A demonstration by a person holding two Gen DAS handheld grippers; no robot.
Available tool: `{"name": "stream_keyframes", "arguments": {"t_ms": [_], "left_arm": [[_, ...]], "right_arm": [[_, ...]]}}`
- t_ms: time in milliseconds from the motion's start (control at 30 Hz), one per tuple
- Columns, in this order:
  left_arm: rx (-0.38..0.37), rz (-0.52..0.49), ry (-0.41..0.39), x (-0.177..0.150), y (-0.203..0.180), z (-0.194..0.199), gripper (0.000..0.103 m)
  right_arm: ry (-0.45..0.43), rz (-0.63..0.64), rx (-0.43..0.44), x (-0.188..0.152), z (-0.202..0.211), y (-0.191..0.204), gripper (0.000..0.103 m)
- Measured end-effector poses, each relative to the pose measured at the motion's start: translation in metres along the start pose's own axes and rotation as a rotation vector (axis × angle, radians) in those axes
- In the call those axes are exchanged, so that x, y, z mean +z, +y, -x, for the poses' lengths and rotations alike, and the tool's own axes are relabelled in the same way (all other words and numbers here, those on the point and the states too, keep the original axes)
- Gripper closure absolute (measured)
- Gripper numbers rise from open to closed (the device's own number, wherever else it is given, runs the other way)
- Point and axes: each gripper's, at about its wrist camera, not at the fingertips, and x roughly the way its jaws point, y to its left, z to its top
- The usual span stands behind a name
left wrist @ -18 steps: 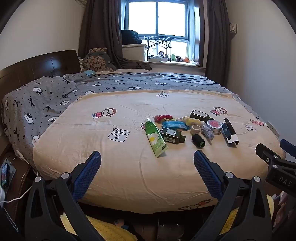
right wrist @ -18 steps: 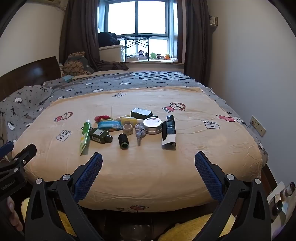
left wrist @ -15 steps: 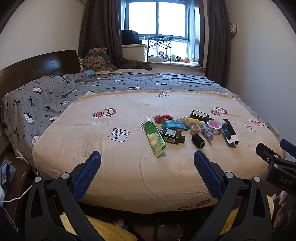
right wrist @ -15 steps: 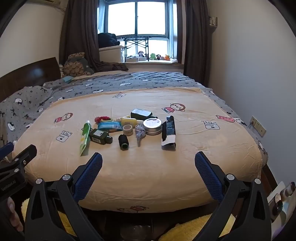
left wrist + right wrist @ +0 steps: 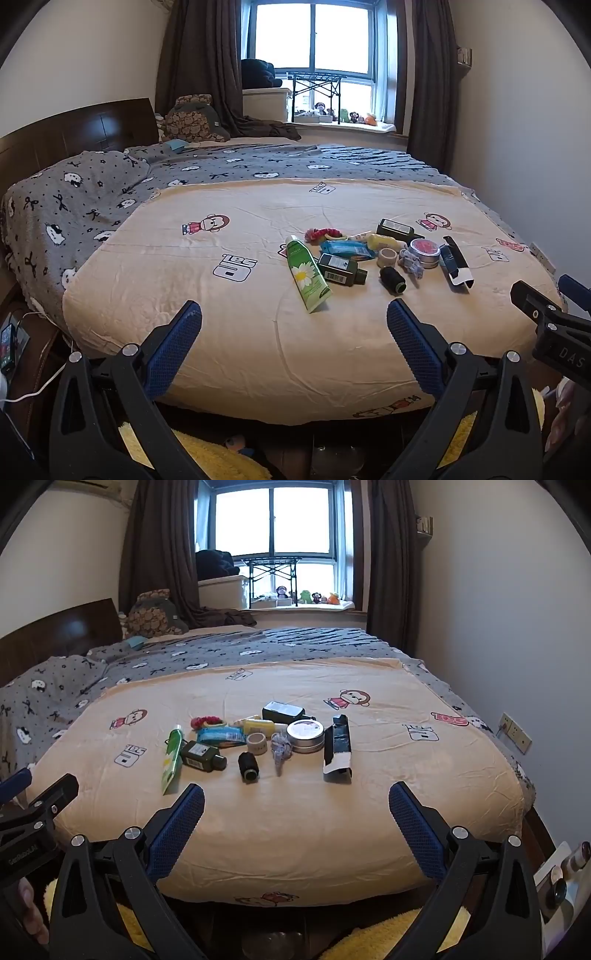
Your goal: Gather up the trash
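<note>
Nothing is changing: left gripper (image 5: 293, 319) and right gripper (image 5: 295, 801), jaws apart, are still hovering short of the beige cartoon-print bedspread (image 5: 388, 775); collecting is not yet beginning.

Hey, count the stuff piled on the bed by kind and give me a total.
Tubes: 1, green tube
Bottles: 3, dark bottle
Packets: 1
Tape rolls: 1
Thread spools: 1
Tins: 1
Hair ties: 2
Cartons: 1
Total: 11

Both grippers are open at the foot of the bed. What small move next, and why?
Probably ease the right gripper forward toward the black spool: its jaws are open and empty, and the spool lies nearest of the clutter on the cream blanket, clear of its neighbours.
</note>
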Motion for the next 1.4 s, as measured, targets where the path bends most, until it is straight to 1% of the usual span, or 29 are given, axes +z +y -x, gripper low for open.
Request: {"name": "stream_keyframes", "arguments": {"t_ms": [1400], "left_arm": [[-0.004, 0.004, -0.002, -0.0003, 0.0009, -0.0003, 0.008]], "right_arm": [[-0.008, 0.0, 0.002, -0.0019, 0.0016, 0.0035, 0.003]]}}
